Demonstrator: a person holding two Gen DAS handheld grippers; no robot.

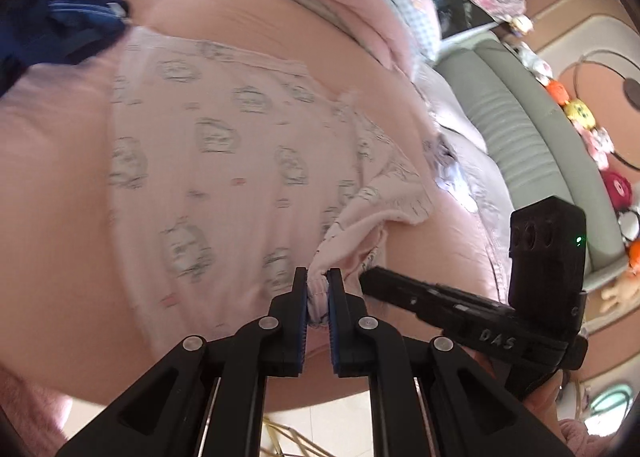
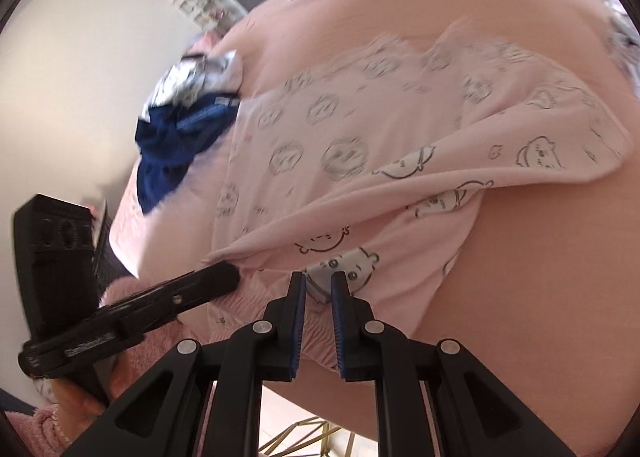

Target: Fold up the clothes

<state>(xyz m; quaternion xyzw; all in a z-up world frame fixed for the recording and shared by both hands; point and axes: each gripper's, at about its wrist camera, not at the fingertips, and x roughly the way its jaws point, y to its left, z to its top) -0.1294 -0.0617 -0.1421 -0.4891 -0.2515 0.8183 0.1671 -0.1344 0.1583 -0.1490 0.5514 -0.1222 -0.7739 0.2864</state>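
I am holding my left gripper (image 1: 318, 277) nearly closed, and it is pinching the stretchy edge of the pink clothes (image 1: 224, 161) with little gray faces on them. The clothes are lying spread out ahead of that gripper on the pink bed cover (image 1: 248, 25). My right gripper (image 2: 319, 280) is also nearly closed, and it is pinching a bunched bit of the same pink clothes (image 2: 360, 145) close to the white tag (image 2: 320, 277). In the left view, my right gripper (image 1: 370, 277) is showing just to the right of the left one, its tip touching the cloth. In the right view, my left gripper (image 2: 228, 271) is showing just to the left, poking at the edge. A dark blue garment (image 1: 72, 25) is lying far ahead and to the left of my left gripper, beside the pink clothes. A row of soft toys (image 1: 580, 113) is sitting far off to the right on the gray headboard (image 1: 520, 113).
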